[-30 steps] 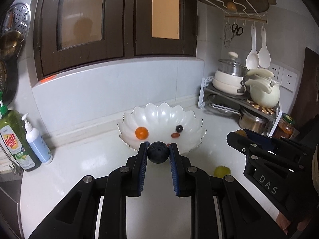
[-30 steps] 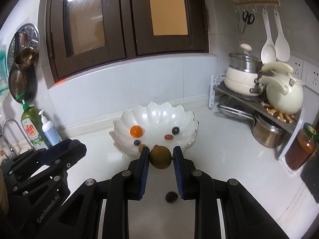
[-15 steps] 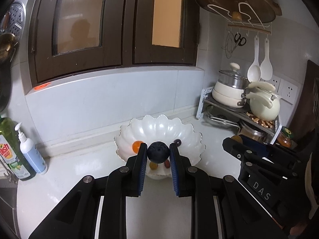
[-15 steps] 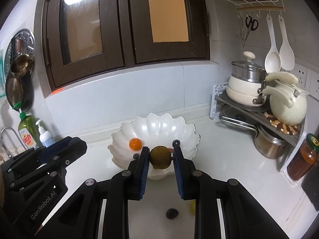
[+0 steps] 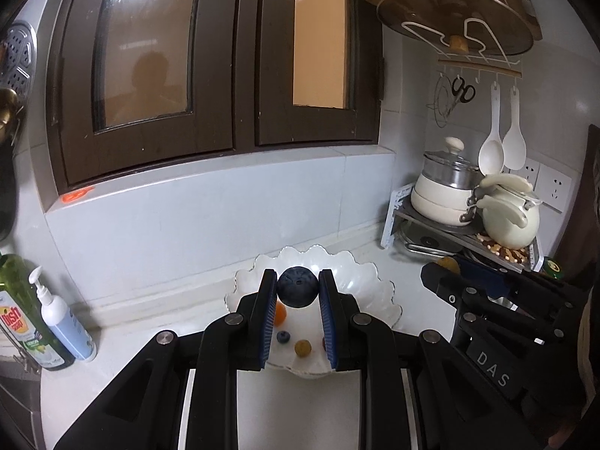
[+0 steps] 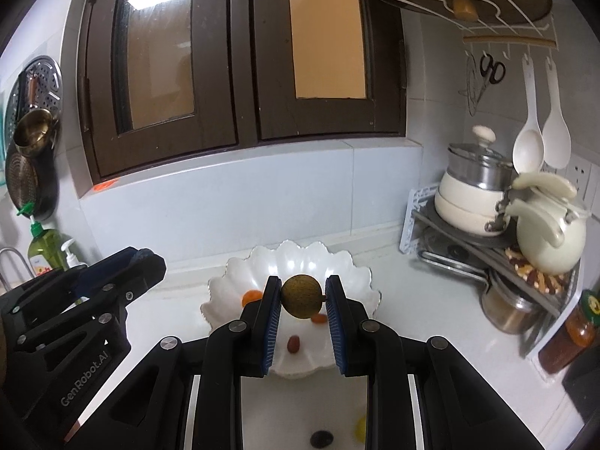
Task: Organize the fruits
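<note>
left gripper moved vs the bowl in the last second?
Yes. The left gripper, shut on a dark blue fruit, has come forward and now hangs over the white bowl, no longer short of its near rim.

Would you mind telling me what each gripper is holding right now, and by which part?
The left gripper pinches a dark blueberry across its sides. The right gripper pinches a brownish-green round fruit the same way.

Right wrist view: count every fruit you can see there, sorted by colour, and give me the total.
Brownish-green fruit: 1, held in the right gripper
Orange fruits: 2, in the scalloped white bowl
Dark red fruit: 1, in the bowl
Dark fruit: 1, on the counter
Yellow fruit: 1, on the counter, blurred
Total: 6
</note>
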Demonstrator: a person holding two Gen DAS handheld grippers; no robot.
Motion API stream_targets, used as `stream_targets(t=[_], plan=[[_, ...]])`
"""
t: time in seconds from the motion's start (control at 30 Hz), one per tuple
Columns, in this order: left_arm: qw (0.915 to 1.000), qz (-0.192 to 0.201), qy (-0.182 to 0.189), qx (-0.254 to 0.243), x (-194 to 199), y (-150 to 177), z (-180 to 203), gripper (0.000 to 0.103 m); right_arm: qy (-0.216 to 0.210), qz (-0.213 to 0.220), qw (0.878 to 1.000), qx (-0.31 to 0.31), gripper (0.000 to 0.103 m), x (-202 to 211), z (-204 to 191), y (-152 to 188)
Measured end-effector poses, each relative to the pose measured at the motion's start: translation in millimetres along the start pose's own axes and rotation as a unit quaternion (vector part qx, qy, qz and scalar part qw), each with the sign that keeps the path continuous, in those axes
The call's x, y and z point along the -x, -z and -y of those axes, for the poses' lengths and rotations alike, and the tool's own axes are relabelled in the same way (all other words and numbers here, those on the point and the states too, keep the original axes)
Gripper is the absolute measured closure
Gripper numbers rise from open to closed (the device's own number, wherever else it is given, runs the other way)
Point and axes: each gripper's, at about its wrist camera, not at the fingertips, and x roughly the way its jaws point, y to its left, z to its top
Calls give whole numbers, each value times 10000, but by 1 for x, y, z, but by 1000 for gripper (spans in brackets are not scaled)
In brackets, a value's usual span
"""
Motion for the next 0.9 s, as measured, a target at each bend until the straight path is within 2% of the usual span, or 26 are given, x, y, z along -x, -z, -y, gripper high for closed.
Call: stream_targets(t=[0.33,0.73,0.9], plan=[[9999,-136,47,17,-25,-25,-5,80,-95,-57,9999,121,78,-21,-4,-27],[9978,-640,162,-80,-71,-48,-5,80,-138,-686,9975,118,78,-72,4,-51],[9959,-873,161,-144,-94,-52,-5,80,36,-971,9951,157,78,-96,8,-52]])
